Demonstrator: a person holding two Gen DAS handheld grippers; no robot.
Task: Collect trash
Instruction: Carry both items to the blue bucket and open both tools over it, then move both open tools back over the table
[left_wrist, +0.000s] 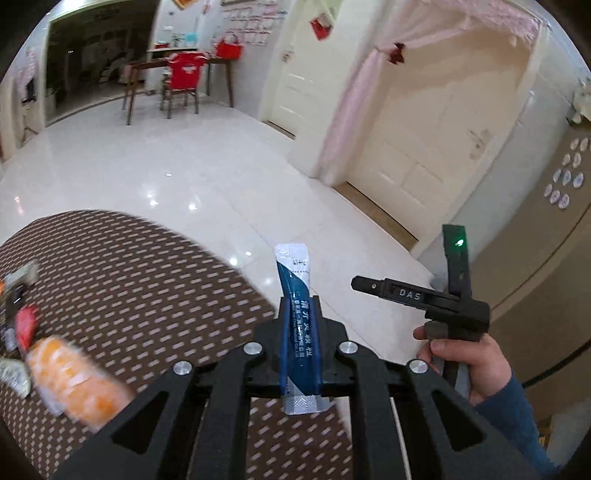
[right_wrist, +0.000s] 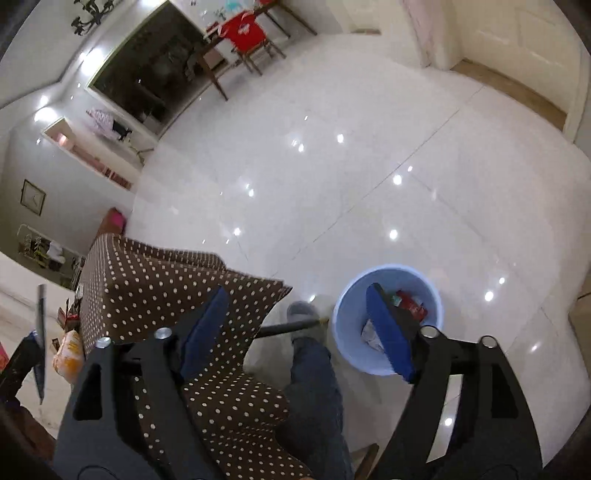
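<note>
Blurring at frame edge, orange packet; left claw pinching sachet.

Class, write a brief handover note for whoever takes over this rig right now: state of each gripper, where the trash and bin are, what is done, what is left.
Left gripper: shut on the blue-and-white sachet, held up over the edge of the dotted tablecloth.
Right gripper: open, holding nothing, above the floor near the blue bin.
Bin: on the floor beside the table, with some wrappers already inside.
Left to do: drop the sachet in the bin, then collect the orange packet and the small wrappers on the table's left side.
</note>
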